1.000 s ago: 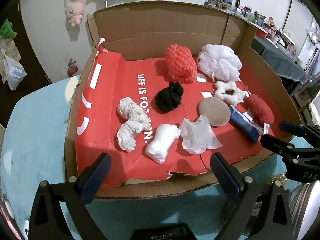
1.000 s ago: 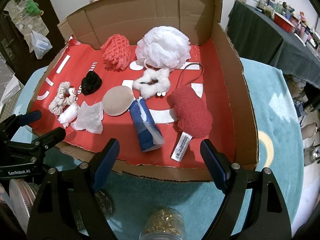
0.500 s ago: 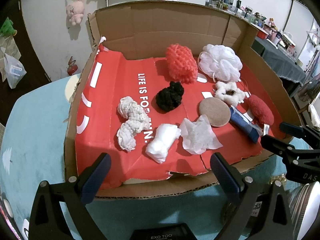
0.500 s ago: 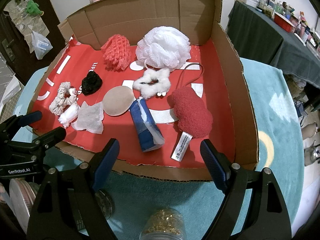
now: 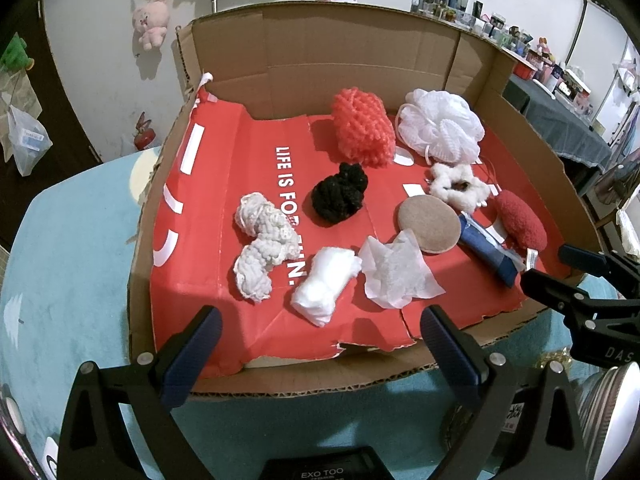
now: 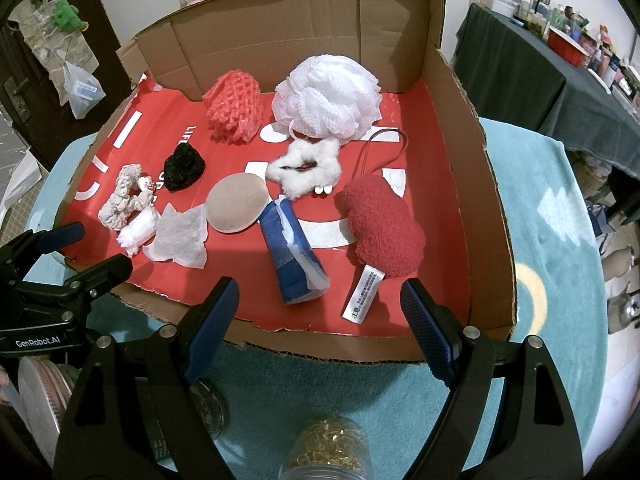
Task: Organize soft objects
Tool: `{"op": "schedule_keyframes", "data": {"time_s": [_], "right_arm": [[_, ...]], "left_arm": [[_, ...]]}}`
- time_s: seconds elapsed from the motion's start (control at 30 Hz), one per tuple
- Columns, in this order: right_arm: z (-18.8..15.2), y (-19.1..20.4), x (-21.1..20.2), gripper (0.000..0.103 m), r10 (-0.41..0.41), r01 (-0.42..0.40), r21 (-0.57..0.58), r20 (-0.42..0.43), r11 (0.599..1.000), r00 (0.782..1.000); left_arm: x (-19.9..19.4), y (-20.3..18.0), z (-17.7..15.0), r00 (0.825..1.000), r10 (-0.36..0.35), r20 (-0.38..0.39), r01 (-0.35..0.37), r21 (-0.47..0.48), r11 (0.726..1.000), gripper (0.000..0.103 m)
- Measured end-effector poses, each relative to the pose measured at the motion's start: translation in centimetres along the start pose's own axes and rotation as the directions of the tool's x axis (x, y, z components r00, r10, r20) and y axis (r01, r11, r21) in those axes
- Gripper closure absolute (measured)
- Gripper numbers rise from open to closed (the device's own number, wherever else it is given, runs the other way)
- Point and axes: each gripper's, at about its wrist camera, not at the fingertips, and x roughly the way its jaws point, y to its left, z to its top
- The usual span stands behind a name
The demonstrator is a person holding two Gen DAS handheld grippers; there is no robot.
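A cardboard box [image 5: 320, 68] with a red liner holds several soft objects: a white knitted piece [image 5: 262, 244], a white wad [image 5: 326, 286], a tissue [image 5: 396, 270], a black pom [image 5: 340, 196], a tan pad [image 5: 430, 222], a coral mesh sponge [image 5: 362, 132], a white bath pouf [image 5: 440, 126], a white scrunchie [image 5: 458, 186], a blue tissue pack [image 6: 292, 250] and a red fuzzy pouch [image 6: 382, 226]. My left gripper [image 5: 316, 344] is open and empty at the box's front edge. My right gripper [image 6: 318, 318] is open and empty before the tissue pack.
The box sits on a teal rug [image 6: 552, 216]. A jar of gold bits [image 6: 324, 454] lies below my right gripper. A dark-clothed table [image 6: 520, 60] with clutter stands at the right. Plush toys [image 5: 150, 20] hang on the wall behind.
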Motion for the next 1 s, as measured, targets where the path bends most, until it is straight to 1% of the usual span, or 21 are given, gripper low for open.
{"op": "schedule_keyframes", "data": {"time_s": [1.0], "right_arm": [[0.08, 0.09, -0.04, 0.020, -0.002, 0.002, -0.002, 0.006, 1.000, 1.000]], "left_arm": [[0.02, -0.02, -0.11, 1.000, 0.000, 0.001, 0.000, 0.002, 1.000, 0.002]]}}
